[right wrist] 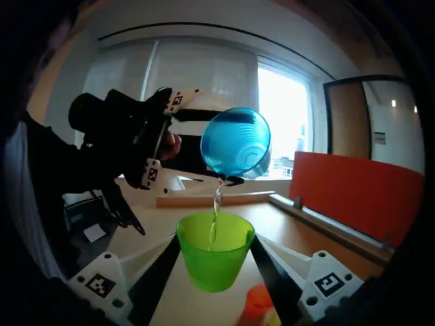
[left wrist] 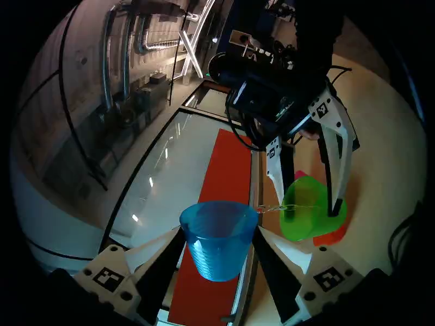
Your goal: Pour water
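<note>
Water (right wrist: 216, 206) runs in a thin stream from the lip of the tilted blue cup (right wrist: 235, 142) down into the green cup (right wrist: 216, 255), which is held mouth-up over the bench (right wrist: 310, 239), near the edge lined by a red panel (right wrist: 353, 190). The left tool (left wrist: 218, 247) pinches the blue cup between both fingers, higher than the green cup and just beside its rim. The right tool (right wrist: 216, 266) pinches the green cup on both sides, and an orange thing (right wrist: 255, 304) sits just below that cup.
</note>
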Available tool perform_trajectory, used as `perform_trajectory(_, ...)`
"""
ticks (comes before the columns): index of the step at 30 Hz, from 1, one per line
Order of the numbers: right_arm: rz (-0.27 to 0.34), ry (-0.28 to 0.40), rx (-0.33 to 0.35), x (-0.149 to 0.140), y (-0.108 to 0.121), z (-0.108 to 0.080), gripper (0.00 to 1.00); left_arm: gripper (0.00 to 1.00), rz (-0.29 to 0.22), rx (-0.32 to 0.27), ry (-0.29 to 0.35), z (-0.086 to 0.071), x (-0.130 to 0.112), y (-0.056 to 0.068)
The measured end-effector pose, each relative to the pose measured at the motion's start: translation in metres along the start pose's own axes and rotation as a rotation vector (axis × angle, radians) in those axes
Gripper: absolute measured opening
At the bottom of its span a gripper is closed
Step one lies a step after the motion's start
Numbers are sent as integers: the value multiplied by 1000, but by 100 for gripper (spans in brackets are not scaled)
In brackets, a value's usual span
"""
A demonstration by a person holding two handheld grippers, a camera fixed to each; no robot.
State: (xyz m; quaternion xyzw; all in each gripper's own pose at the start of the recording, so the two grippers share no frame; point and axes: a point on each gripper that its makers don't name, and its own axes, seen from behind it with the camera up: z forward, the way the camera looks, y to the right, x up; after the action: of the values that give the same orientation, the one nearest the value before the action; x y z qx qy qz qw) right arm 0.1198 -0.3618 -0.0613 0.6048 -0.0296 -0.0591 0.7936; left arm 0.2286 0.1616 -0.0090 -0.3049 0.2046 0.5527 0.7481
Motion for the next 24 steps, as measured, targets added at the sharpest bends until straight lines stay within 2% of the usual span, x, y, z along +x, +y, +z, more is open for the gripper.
perform_trajectory(7,-1,1,-1,1,-1,0,91,84,13,-2,9,-2,5,-1)
perform_trajectory(15,-1,5,-4,2,0,-1,91,84,58,-2,9,-1,6,-4)
perform_trajectory(24,0,6,-4,0,1,-2,91,84,100,-7,9,-1,7,-1)
